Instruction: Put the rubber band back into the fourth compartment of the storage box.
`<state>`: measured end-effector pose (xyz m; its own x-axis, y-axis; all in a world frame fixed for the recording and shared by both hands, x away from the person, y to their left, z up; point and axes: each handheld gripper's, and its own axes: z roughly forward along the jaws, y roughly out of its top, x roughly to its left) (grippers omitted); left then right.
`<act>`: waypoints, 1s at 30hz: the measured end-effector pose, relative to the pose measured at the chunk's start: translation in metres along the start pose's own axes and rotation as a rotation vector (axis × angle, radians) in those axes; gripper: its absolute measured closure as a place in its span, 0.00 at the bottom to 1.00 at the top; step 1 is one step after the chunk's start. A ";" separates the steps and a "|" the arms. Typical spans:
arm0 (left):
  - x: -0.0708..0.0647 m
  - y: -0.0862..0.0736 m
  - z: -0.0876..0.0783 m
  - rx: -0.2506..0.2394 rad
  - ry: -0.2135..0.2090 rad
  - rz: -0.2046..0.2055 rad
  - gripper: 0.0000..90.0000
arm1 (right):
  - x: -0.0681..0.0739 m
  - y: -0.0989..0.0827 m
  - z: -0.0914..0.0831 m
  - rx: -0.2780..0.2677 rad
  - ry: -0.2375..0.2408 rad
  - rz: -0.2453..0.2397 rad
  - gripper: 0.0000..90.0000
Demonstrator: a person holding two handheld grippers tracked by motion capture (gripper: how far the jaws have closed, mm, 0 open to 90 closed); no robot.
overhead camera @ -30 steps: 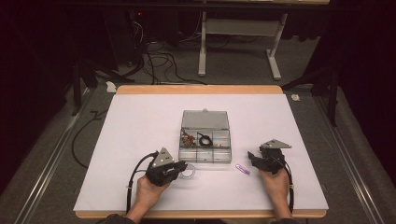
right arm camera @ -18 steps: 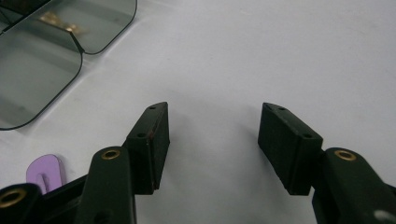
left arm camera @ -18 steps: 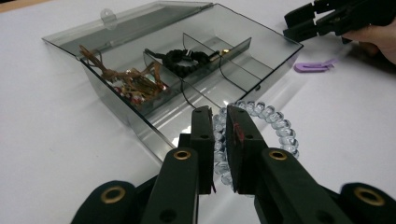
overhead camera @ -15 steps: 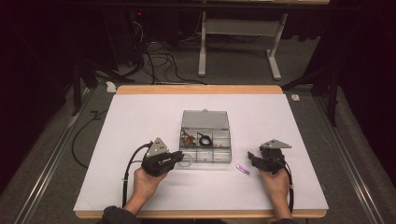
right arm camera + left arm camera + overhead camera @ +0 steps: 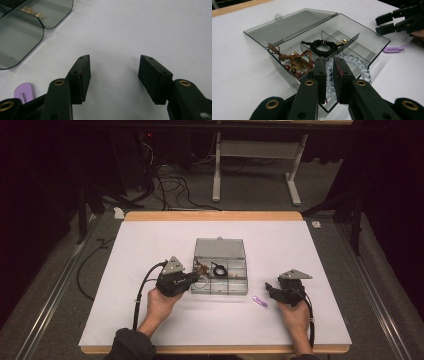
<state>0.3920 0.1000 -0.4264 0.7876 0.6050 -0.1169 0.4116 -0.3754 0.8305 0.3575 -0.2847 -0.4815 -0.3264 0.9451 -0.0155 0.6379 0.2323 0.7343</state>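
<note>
White paper covers the table, and the clear bead bracelet (image 5: 352, 65) lies in the open box (image 5: 372, 37), its near end pinched in the left tongs (image 5: 330, 72), so next lower it in and let go (right tongs (image 5: 113, 75) wait apart, beside the purple clip (image 5: 23, 92)).

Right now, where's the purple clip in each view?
High view: purple clip lies on the white surface, lower centre-right, off the box's front right corner.
Left gripper view: far right edge, beyond the box.
Right gripper view: bottom left corner.
Shared landmark: the clear box.
</note>
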 end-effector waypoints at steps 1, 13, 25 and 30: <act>0.001 0.002 0.003 0.010 0.014 0.009 0.91 | 0.000 0.000 0.000 0.000 0.000 0.000 0.49; 0.002 0.003 0.020 0.056 0.050 0.037 0.90 | 0.000 0.000 0.000 0.000 0.000 0.000 0.49; 0.005 0.002 0.023 0.066 0.069 0.043 0.90 | 0.000 0.000 0.000 0.001 0.000 -0.001 0.49; 0.005 0.002 0.023 0.064 0.067 0.041 0.87 | 0.000 0.000 0.000 0.001 0.000 -0.001 0.49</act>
<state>0.4071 0.0860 -0.4377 0.7728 0.6330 -0.0447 0.4094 -0.4436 0.7973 0.3575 -0.2847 -0.4814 -0.3270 0.9449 -0.0159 0.6381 0.2332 0.7338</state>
